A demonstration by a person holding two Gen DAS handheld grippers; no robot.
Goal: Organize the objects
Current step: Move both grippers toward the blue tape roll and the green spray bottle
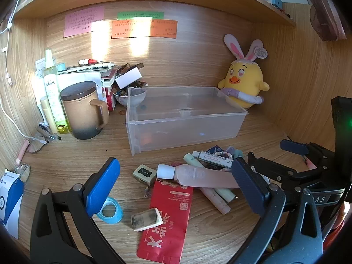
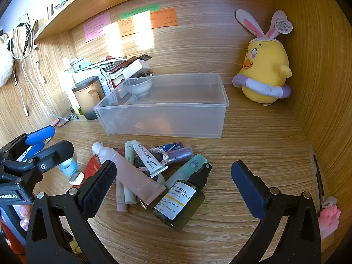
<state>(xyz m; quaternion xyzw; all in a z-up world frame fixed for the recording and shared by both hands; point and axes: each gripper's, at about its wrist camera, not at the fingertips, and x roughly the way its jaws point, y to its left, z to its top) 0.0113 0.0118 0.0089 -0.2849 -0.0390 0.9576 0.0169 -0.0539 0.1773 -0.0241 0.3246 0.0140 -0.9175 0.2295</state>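
The pile of small stuff sits on the wood-grain desk (image 2: pixel 253 132) just in front of the clear plastic bin (image 2: pixel 167 118): a soft pink tube (image 1: pixel 198 175), a dark glass pump bottle (image 2: pixel 180 200), a flat red packet (image 1: pixel 168 217). Both the left gripper (image 1: pixel 176 189) and the right gripper (image 2: pixel 173 182) tilt down over it, jaws spread wide, nothing grabbed. A fuzzy yellow chick plush (image 2: pixel 264 66) sits in the corner.

desk (image 1: pixel 66 167) — wood | on it — clear bin (image 1: pixel 184 129), tubes (image 1: pixel 198 176), mug (image 1: pixel 85 110)
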